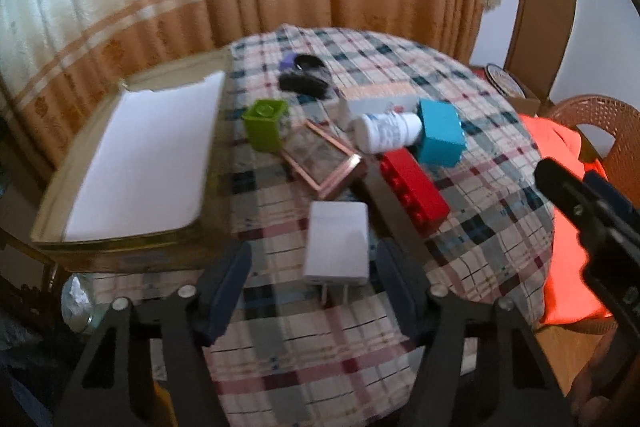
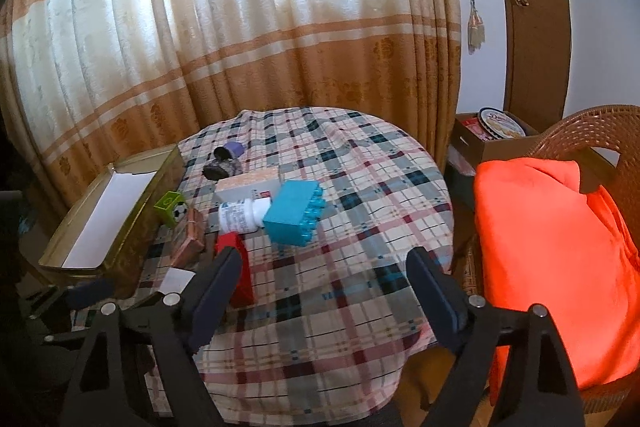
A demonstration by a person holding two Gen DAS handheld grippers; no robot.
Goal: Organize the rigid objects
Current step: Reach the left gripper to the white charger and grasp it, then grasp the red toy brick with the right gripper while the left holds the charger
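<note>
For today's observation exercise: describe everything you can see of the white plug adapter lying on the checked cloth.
The white plug adapter is a small, smooth, plastic-looking block with rounded corners. It lies flat on the checked tablecloth, with two metal prongs sticking out of the end nearest the camera. It sits between the open jaws of the left gripper, and the pads do not press on it. It lies apart from the red brick and the copper-framed glass box beyond it. In the right wrist view only a corner shows.

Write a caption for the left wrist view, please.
Open left gripper framing a white charger on the checked tablecloth, beside a tin box.
</note>
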